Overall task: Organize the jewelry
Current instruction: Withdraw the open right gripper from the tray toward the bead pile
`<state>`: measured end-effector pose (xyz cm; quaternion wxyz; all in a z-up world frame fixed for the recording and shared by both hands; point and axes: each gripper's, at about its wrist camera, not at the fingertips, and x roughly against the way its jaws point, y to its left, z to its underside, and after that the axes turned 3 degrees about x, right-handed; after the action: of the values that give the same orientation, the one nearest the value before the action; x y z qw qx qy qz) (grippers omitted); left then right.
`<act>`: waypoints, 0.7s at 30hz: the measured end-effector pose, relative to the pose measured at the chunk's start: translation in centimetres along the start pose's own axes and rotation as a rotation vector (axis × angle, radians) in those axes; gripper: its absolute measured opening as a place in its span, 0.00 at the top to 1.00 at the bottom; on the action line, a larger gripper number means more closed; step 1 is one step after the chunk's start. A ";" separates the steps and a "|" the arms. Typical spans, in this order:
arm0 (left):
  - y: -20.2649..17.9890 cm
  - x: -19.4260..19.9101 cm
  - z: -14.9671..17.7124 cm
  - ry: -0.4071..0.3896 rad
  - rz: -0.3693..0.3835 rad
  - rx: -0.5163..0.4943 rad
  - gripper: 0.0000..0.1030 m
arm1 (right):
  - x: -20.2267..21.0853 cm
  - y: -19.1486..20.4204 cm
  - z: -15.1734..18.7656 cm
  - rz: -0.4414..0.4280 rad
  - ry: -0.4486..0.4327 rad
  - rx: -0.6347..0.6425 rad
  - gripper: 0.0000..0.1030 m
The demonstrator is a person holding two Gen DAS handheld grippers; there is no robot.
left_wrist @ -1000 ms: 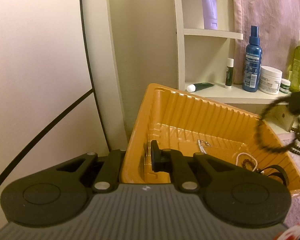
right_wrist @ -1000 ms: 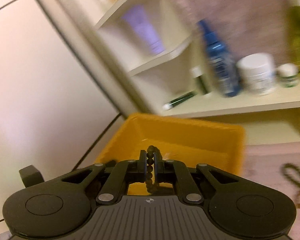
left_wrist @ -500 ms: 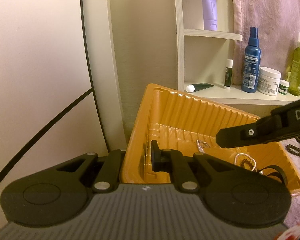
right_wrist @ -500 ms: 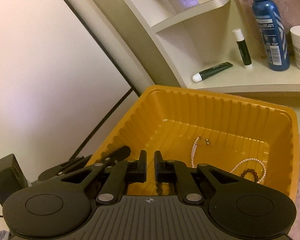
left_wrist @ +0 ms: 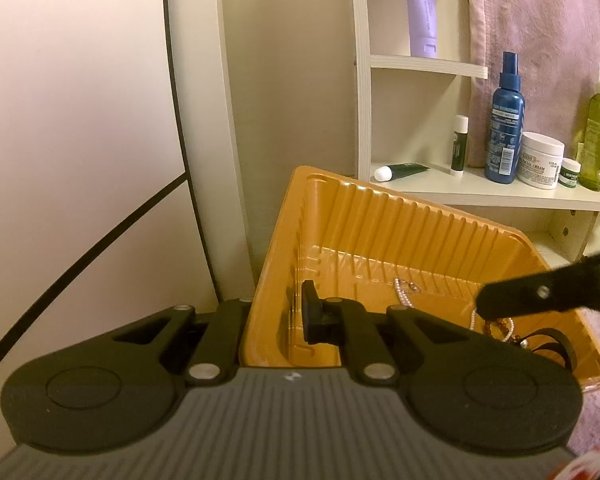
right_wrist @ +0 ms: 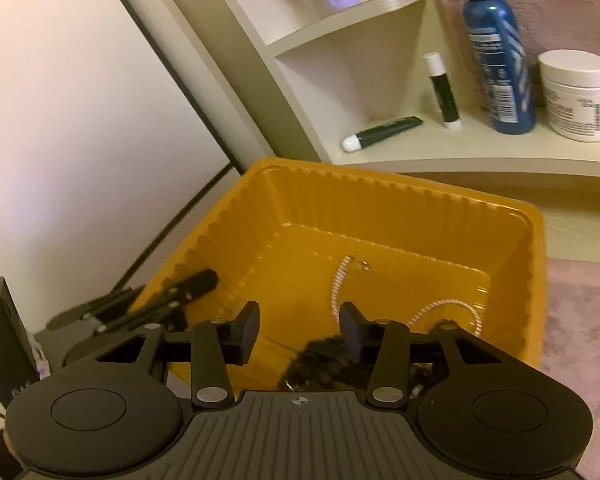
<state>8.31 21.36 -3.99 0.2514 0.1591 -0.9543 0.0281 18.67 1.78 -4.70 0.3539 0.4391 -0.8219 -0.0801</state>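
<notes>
A ribbed orange tray holds a white pearl strand, a small brown bead bracelet and a black band. My left gripper is shut on the tray's left wall, one finger inside, one outside. My right gripper is open above the tray's near side; a dark bead necklace lies heaped in the tray just below its jaws. The right gripper also shows in the left wrist view.
A cream shelf unit behind the tray carries a blue spray bottle, a white cream jar, a lip balm stick, a green tube and green bottles. A pinkish cloth covers the surface right of the tray.
My right gripper moved over the tray, opened, and let go of the dark bead necklace, which now lies in the tray. The left gripper kept its hold on the tray wall.
</notes>
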 end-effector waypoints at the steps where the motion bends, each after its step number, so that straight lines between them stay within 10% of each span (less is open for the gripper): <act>1: 0.0 0.0 0.0 0.000 0.000 0.001 0.91 | 0.4 -0.1 0.2 0.005 -0.002 0.003 0.52; 21: -0.2 -0.3 0.0 0.006 -0.015 0.000 0.91 | 9.3 -3.1 5.4 0.224 0.034 -0.015 0.41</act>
<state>8.59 21.21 -4.13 0.2543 0.1660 -0.9524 0.0265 13.85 -8.34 -5.27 0.3778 0.3432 -0.8591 -0.0388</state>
